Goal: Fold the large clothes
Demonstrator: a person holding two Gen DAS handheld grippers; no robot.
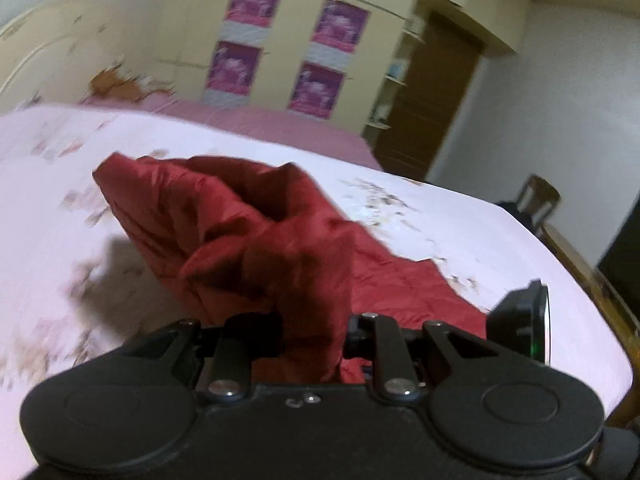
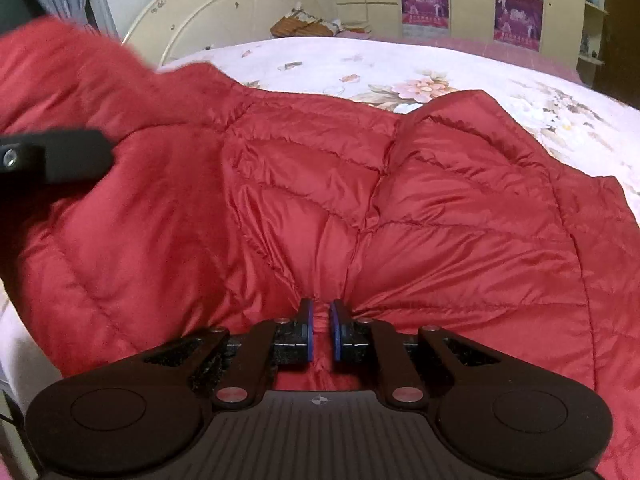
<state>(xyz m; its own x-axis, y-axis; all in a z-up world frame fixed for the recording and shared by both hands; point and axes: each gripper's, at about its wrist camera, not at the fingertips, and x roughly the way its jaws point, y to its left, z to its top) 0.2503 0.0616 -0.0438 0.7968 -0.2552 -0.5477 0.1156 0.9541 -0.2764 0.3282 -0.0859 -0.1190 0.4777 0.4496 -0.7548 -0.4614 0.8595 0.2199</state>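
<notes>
A red quilted puffer jacket (image 2: 360, 200) lies spread on a bed with a pale floral sheet (image 2: 400, 64). My right gripper (image 2: 321, 320) is shut on a pinch of the jacket's fabric near its front edge. In the left wrist view my left gripper (image 1: 312, 332) is shut on a bunched part of the jacket (image 1: 240, 232) and holds it lifted above the sheet (image 1: 60, 200); the fabric hides its fingertips. The left gripper's body (image 2: 52, 156) shows at the left edge of the right wrist view, and the right gripper's body (image 1: 524, 316) at the right of the left wrist view.
A cream headboard (image 2: 224, 16) stands at the bed's far end, with a brown bundle (image 2: 304, 24) by it. A cream wardrobe with purple posters (image 1: 288, 48) and a brown door (image 1: 436, 100) are behind. A wooden bed frame edge (image 1: 592, 280) and chair (image 1: 536, 196) are at right.
</notes>
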